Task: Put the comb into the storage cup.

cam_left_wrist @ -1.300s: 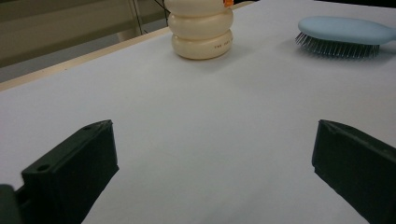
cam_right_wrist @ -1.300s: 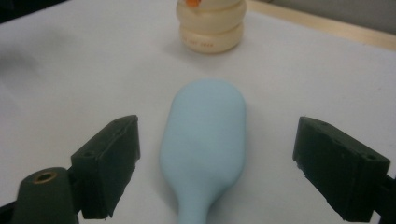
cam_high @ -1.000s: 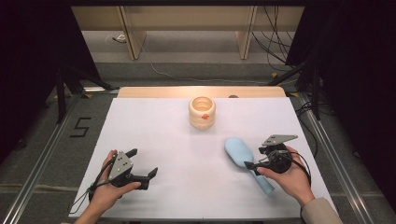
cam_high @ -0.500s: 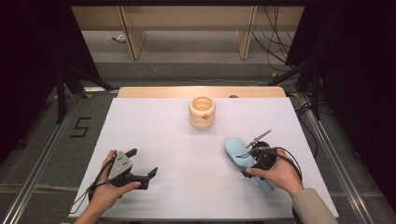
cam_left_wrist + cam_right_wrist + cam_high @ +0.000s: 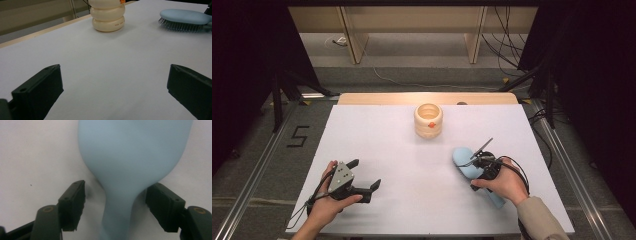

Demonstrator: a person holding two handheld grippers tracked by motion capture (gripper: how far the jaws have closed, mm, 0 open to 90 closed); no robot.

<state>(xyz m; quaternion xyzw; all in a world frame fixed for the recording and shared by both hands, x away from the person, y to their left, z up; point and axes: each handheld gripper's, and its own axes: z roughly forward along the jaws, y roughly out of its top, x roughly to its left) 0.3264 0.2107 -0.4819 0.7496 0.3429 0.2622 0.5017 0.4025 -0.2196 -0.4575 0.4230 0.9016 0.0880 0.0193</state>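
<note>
My right gripper (image 5: 115,205) has dropped from hovering onto the blue hairbrush (image 5: 469,165) at 4 o'clock of the cream holder (image 5: 428,120) — jaws open astride its neck, ready to close.

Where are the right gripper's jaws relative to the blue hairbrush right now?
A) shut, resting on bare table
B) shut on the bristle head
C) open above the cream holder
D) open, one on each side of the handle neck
D: in the right gripper view the right gripper has its jaws apart with the blue hairbrush narrowing into its handle between them, a gap showing at each side.
</note>
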